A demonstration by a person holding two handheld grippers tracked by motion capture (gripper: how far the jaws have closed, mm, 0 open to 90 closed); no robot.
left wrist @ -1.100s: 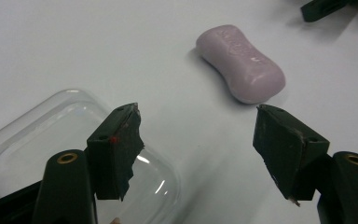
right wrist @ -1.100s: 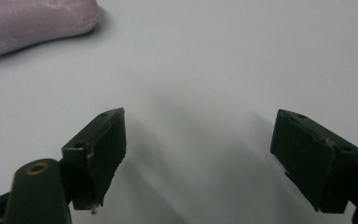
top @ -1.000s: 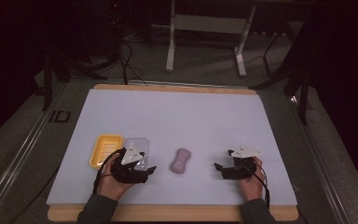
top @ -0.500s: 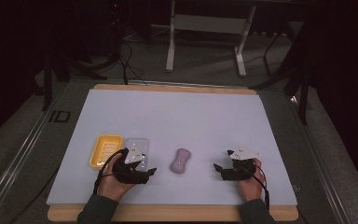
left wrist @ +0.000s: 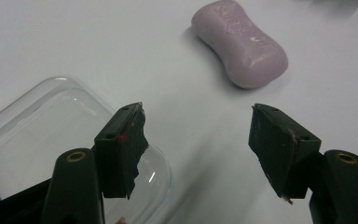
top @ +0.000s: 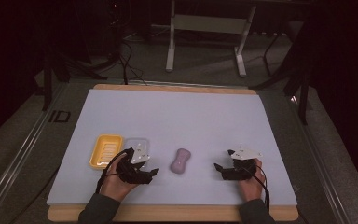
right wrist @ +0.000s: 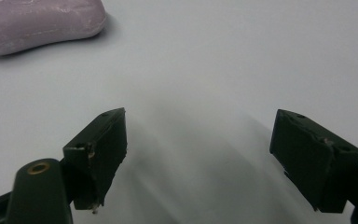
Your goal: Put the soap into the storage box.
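1. High view: the left gripper (top: pixel 142 171) sits at the near edge of the clear lid (top: pixel 136 143), beside the yellow soap dish (top: pixel 106 150); the pink soap (top: pixel 181 160) lies between it and the right gripper (top: pixel 223 170).
2. Left gripper view: jaws apart, just been closing, nothing between them; one jaw hangs over the lid (left wrist: pixel 51 140), the soap (left wrist: pixel 240 43) lies ahead; this looks like the approach, and next comes lining up on it.
3. Right gripper view: jaws wide, empty; soap (right wrist: pixel 37 23) off to the upper left.

Lid (top: pixel 137 144) between tray (top: pixel 106 150) and soap (top: pixel 181 161)
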